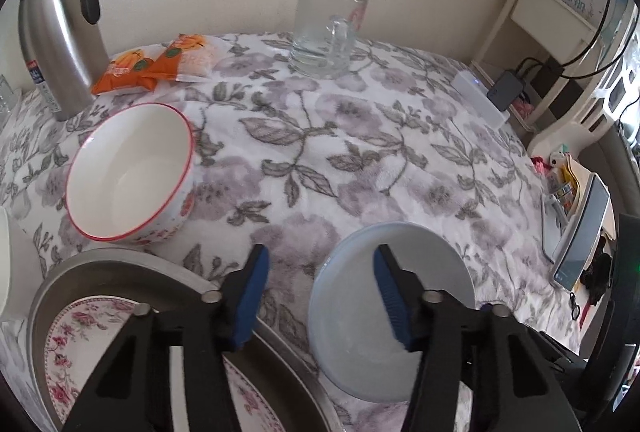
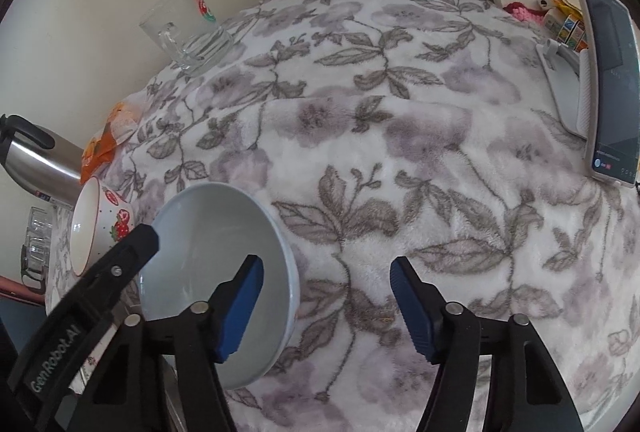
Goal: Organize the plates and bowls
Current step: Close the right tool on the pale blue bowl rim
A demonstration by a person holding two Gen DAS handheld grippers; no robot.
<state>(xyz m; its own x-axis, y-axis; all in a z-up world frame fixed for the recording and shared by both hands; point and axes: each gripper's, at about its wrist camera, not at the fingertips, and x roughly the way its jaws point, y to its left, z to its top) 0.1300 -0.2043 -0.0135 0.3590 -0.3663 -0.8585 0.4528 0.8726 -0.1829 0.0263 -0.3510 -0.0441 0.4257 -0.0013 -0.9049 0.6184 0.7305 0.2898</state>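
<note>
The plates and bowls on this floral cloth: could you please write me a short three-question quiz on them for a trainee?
1. True or false: the left gripper is shut on the pale blue bowl.
2. What colour is the rim of the strawberry bowl?
A. blue
B. red
C. gold
3. Fill in: the floral plate lies inside a grey ____.

Key
1. False: both grippers are open, and the right gripper holds nothing either.
2. B
3. Tray.

Both wrist cameras look down close over the floral cloth [image 1: 360, 160] — sharing the pale bowl [image 2: 224, 252] and glass mug [image 1: 328, 32].
</note>
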